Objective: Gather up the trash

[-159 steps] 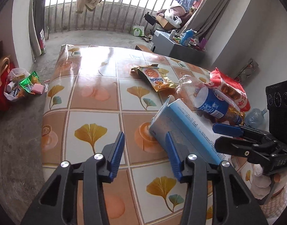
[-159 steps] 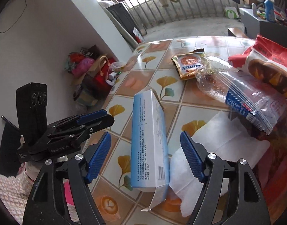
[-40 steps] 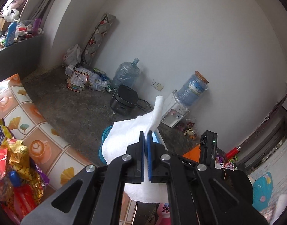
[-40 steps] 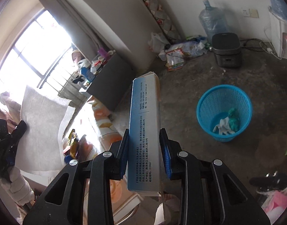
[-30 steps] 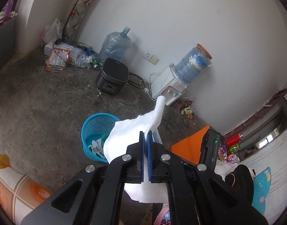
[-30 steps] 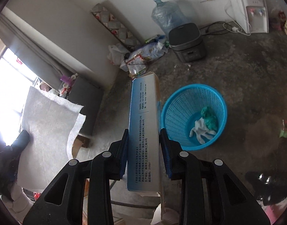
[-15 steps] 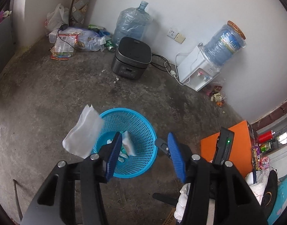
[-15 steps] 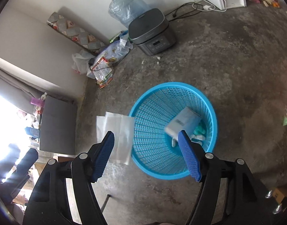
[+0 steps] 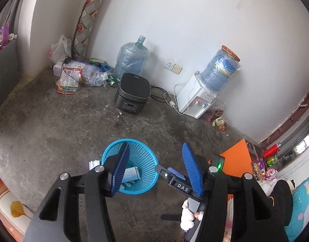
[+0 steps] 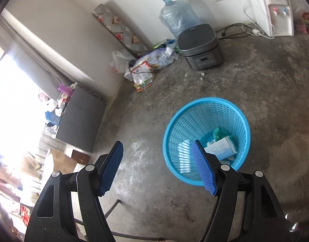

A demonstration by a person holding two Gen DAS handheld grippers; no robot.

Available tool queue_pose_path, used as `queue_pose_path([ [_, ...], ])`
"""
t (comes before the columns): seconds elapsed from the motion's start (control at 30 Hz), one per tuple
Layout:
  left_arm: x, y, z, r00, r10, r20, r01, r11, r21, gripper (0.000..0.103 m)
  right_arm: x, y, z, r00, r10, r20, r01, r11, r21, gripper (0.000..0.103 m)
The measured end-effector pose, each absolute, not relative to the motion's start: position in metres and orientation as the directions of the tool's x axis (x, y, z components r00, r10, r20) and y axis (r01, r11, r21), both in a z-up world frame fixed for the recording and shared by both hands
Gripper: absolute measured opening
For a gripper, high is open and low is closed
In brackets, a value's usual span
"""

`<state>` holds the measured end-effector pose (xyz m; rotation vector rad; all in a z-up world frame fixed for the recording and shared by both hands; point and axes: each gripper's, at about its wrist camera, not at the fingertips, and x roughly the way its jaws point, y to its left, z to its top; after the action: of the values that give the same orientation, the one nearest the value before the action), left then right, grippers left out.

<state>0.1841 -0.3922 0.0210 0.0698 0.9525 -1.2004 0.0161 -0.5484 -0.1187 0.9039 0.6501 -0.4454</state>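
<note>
Fingers (image 10: 203, 171) of both grippers spread, empty — blue basket (image 10: 207, 102) holds a carton (image 10: 221, 145) and crumpled scraps.

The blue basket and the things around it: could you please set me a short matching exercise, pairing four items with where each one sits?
Things:
1. blue-and-white carton
2. water dispenser
3. rice cooker
4. white plastic bag

Places:
A. on the floor, in front of the empty water jug
B. inside the blue basket
C. against the wall, carrying a blue bottle
D. in the corner, beside the leaning patterned roll

Pairs: 1-B, 2-C, 3-A, 4-D
</note>
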Motion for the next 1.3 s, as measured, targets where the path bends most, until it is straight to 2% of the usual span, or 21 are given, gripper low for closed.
queue_pose_path([
  [0.17, 0.182, -0.318, 0.054, 0.145, -0.727, -0.671, 0.816, 0.472, -0.335, 0.054, 0.059, -0.510, -0.124, 0.720, 0.059, -0.691, 0.478, 0.679, 0.557, 0.067],
  [0.3, 0.183, -0.251, 0.070, 0.206, -0.711, -0.672, 0.791, 0.525, -0.313, 0.056, 0.121, -0.466, -0.160, 0.594, 0.154, -0.789, 0.420, 0.778, 0.468, 0.067],
  [0.47, 0.185, -0.171, 0.076, 0.282, -0.674, -0.683, 0.729, 0.613, -0.305, 0.056, 0.207, -0.414, -0.243, 0.339, 0.143, -0.930, 0.395, 0.875, 0.279, 0.067],
  [0.6, 0.187, -0.121, 0.073, 0.327, -0.639, -0.697, 0.675, 0.674, -0.301, 0.057, 0.251, -0.397, -0.328, 0.130, 0.034, -0.991, 0.412, 0.907, 0.085, 0.066],
  [0.7, 0.189, -0.093, 0.074, 0.361, -0.619, -0.697, 0.637, 0.710, -0.300, 0.057, 0.266, -0.407, -0.378, 0.020, -0.052, -0.998, 0.447, 0.894, -0.038, 0.066],
  [0.87, 0.196, -0.058, 0.079, 0.429, -0.591, -0.683, 0.590, 0.756, -0.282, 0.057, 0.283, -0.443, -0.431, -0.078, -0.120, -0.990, 0.546, 0.825, -0.143, 0.067],
  [1.1, 0.209, -0.035, 0.075, 0.450, -0.560, -0.696, 0.537, 0.792, -0.291, 0.058, 0.282, -0.482, -0.482, -0.175, -0.075, -0.982, 0.655, 0.736, -0.173, 0.068],
  [1.3, 0.223, -0.028, 0.064, 0.456, -0.533, -0.713, 0.493, 0.818, -0.296, 0.058, 0.275, -0.494, -0.503, -0.201, -0.070, -0.977, 0.654, 0.733, -0.187, 0.068],
])
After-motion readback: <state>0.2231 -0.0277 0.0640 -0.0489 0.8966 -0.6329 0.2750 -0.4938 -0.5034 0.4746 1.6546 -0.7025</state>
